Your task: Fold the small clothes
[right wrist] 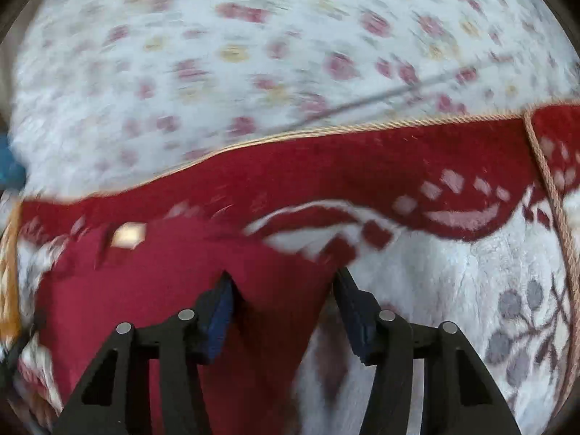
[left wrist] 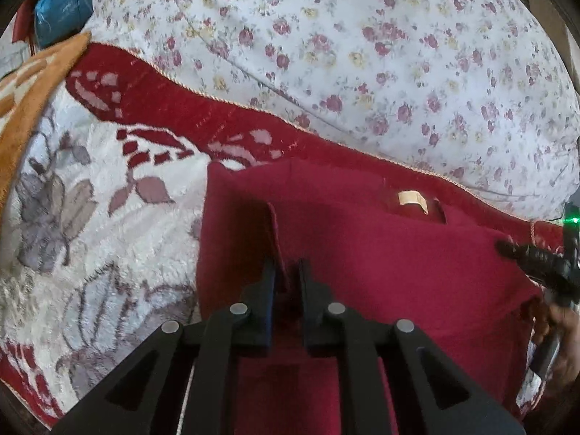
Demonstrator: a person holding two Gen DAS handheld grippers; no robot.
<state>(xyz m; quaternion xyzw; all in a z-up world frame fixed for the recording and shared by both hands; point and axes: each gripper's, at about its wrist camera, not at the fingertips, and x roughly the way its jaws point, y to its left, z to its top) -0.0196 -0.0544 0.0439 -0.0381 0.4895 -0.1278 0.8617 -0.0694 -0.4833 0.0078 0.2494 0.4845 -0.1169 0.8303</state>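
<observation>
A floral sheet [left wrist: 362, 54], white with pink and yellow roses, is spread across the upper frame. A fluffy red-and-white blanket [left wrist: 90, 217] edged with cord is laid below it. An orange patterned cloth [left wrist: 25, 98] and a blue bag [left wrist: 61, 3] are seen at upper left.

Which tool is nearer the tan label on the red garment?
Left. The left tool grips a fold just below the tan label; the right tool is at the garment's far corner.
</observation>
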